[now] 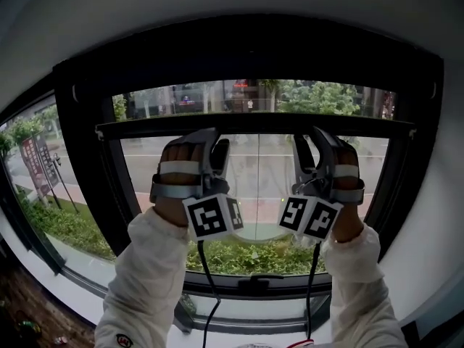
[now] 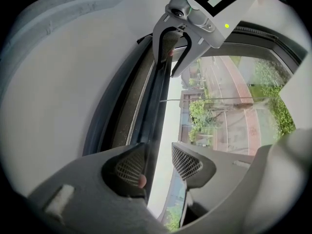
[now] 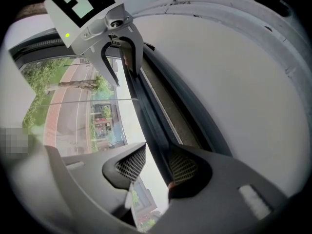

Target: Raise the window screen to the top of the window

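Note:
The window screen's black bar (image 1: pixel 254 125) runs level across the window, with a strip of glass above it. Both grippers reach up to it from below. My left gripper (image 1: pixel 210 138) grips the bar left of the middle. In the left gripper view the bar (image 2: pixel 155 106) passes between the mesh pads (image 2: pixel 129 168) of the left gripper (image 2: pixel 158 165), lying against the left one. My right gripper (image 1: pixel 310 138) holds it right of the middle. There the bar (image 3: pixel 146 111) lies against the right pad (image 3: pixel 184 165) of the right gripper (image 3: pixel 156 165). Each gripper view shows the other gripper farther along the bar.
A thick black window frame (image 1: pixel 80 158) surrounds the glass, and a white recess (image 1: pixel 217 20) curves close above it. A handle (image 1: pixel 257 278) sits on the lower frame. Two black cables (image 1: pixel 206 288) hang from the grippers. Trees and a street lie outside.

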Demonstrator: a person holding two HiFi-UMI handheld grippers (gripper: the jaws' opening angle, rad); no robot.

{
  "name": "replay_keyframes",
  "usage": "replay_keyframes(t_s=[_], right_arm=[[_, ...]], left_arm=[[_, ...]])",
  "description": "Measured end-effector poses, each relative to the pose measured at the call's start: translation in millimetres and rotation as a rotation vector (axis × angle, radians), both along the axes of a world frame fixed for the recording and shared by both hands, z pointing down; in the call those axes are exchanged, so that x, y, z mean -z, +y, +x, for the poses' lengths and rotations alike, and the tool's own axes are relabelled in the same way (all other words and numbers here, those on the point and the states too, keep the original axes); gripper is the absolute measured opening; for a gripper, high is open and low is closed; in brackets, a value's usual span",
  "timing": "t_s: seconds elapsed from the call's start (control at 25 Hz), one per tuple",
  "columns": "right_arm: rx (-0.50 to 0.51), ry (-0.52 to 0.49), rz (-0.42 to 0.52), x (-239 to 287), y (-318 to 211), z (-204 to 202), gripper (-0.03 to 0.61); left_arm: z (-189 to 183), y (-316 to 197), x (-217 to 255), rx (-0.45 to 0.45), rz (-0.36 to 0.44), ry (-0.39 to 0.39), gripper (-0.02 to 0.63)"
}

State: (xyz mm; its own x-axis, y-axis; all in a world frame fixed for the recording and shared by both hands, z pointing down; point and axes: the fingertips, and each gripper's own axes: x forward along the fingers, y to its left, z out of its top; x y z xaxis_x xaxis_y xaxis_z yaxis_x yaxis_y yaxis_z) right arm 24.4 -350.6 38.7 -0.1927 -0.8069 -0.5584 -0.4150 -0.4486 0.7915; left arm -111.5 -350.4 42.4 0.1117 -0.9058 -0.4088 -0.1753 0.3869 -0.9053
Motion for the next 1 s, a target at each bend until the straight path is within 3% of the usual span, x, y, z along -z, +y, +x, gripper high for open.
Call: replay_keyframes(t_s=[1.0], right_arm=[[-0.033,0.028,0.065,45,-3,1,0.138]], left_arm=[[0,-3,46,0.010,0.049,0.000,0.175]])
